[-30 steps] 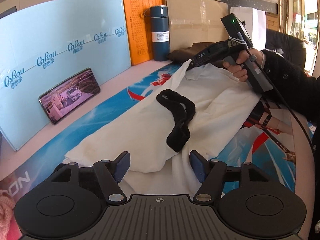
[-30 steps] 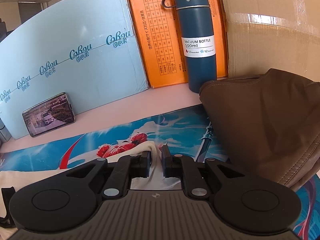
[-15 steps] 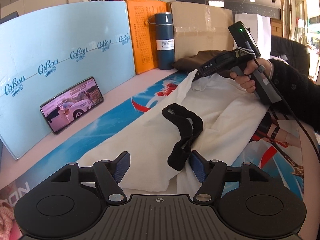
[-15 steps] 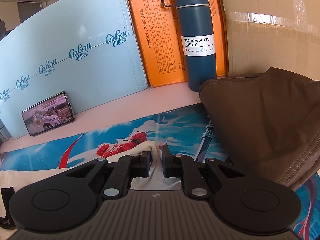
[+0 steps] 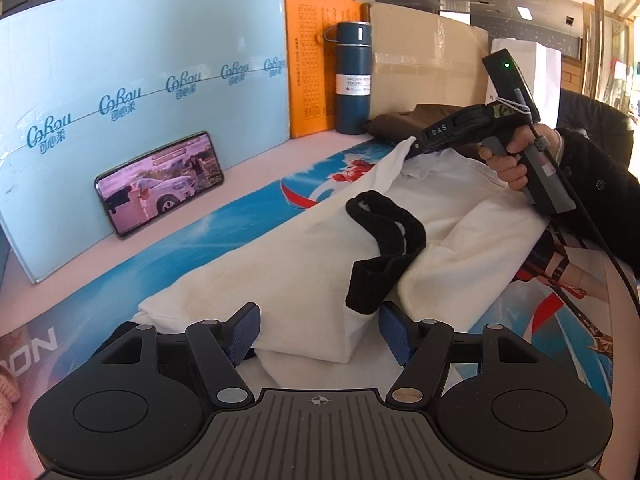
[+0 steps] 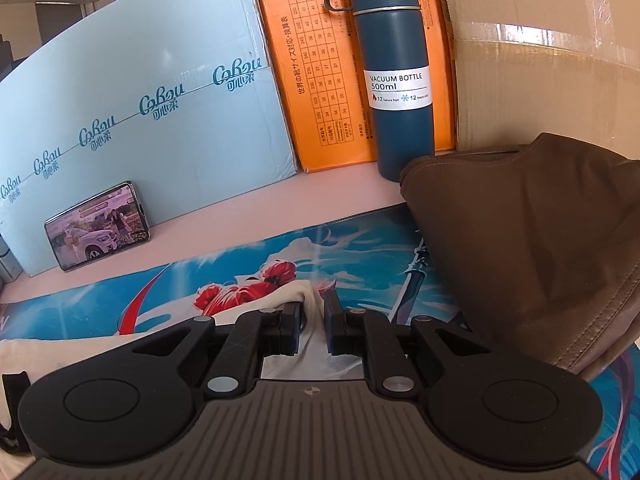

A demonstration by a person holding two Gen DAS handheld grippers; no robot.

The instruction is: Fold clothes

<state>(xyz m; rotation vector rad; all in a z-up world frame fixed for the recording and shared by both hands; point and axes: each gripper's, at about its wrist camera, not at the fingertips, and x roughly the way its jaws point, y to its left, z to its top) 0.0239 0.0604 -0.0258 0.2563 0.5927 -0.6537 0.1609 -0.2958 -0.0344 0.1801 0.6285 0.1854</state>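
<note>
A white garment [image 5: 288, 264] lies stretched along the blue printed mat [image 5: 200, 240], with a black cloth strip [image 5: 384, 240] draped across its middle. My left gripper [image 5: 319, 330] is open at the garment's near end; the folded edge lies between the blue pads [image 5: 244, 332], which do not press it. At the far end a hand holds my right gripper [image 5: 412, 146], shut on the garment's corner and lifting it slightly. In the right wrist view that gripper [image 6: 312, 320] pinches a white fold [image 6: 276, 300].
A brown garment [image 6: 520, 240] is heaped at the mat's far right. Behind stand a blue vacuum flask [image 6: 396, 80], an orange box [image 6: 320, 60], a cardboard box [image 6: 540, 60] and a pale blue board [image 5: 140, 80] with a phone [image 5: 160, 184] leaning on it. A person stands behind the board.
The left view has tilted a little, and the garment's near fold sits slightly closer between the left fingers. The right gripper keeps its hold and has not moved.
</note>
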